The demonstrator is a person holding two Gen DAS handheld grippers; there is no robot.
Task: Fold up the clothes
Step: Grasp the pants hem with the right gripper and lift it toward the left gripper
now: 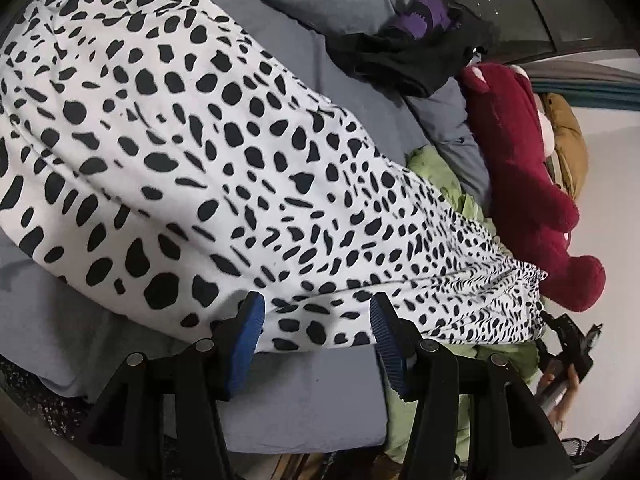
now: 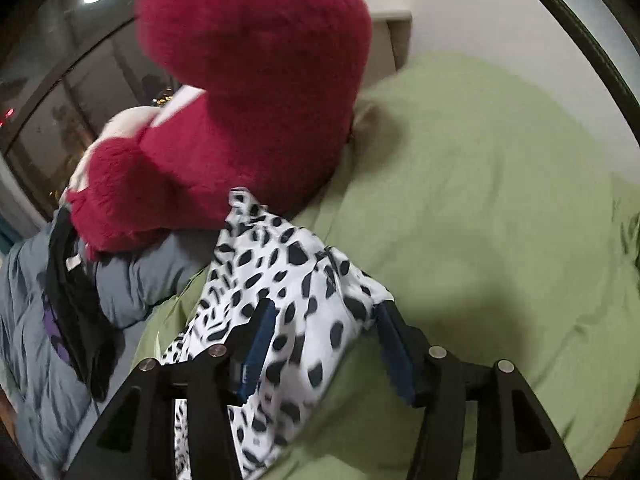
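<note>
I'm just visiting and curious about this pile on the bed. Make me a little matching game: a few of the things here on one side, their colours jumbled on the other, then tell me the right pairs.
Things:
1. plush toy
2. spotted garment
3. pillow
4. gripper pads

Colours:
A. light green
B. blue
C. deep red
D. white with black spots

Right pairs: 1-C, 2-D, 3-A, 4-B.

The spotted garment lies spread across the grey-blue bedding, and one end of it sits between the open fingers of the right gripper.
</note>
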